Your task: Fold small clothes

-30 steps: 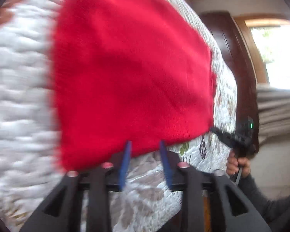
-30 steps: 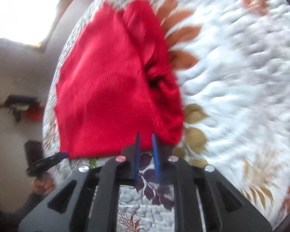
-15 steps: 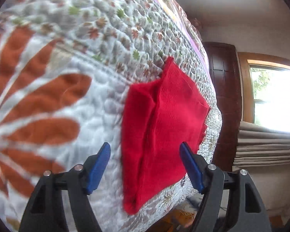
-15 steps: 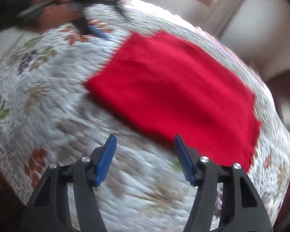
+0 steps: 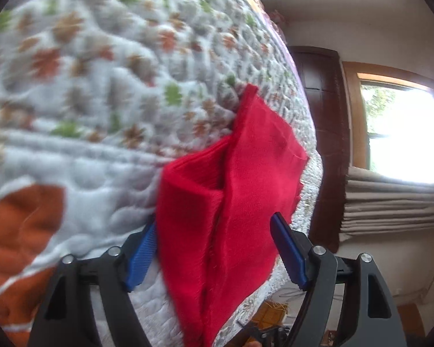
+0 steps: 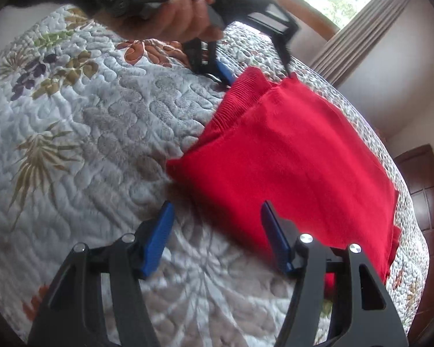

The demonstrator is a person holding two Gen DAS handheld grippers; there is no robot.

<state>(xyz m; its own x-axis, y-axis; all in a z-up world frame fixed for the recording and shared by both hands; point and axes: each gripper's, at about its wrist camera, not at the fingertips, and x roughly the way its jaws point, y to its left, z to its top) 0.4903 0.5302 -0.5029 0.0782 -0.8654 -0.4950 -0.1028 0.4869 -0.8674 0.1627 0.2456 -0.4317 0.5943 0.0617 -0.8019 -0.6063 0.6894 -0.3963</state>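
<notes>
A folded red knit garment (image 5: 246,173) lies on the quilted bedspread (image 5: 101,86) near the bed's edge, with a ribbed band at one end. My left gripper (image 5: 214,231) is open, and the near end of the garment sits between its blue pads. In the right wrist view the garment (image 6: 289,156) lies flat, and my right gripper (image 6: 217,211) is open at its long side, the right pad over the red edge. The left gripper (image 6: 256,70) shows there at the ribbed end, held by a hand (image 6: 173,20).
The bedspread (image 6: 86,115) has leaf patterns and drops off at the edge beside the garment. Beyond the bed stand a dark wooden door (image 5: 324,115), a bright window (image 5: 402,133) and beige curtains (image 5: 390,202). Some clutter lies on the floor below.
A second ago both grippers were nearly shut at the garment's edge. Both have opened wide and swung round; the left has closed in on the garment's end, the right on its side.
</notes>
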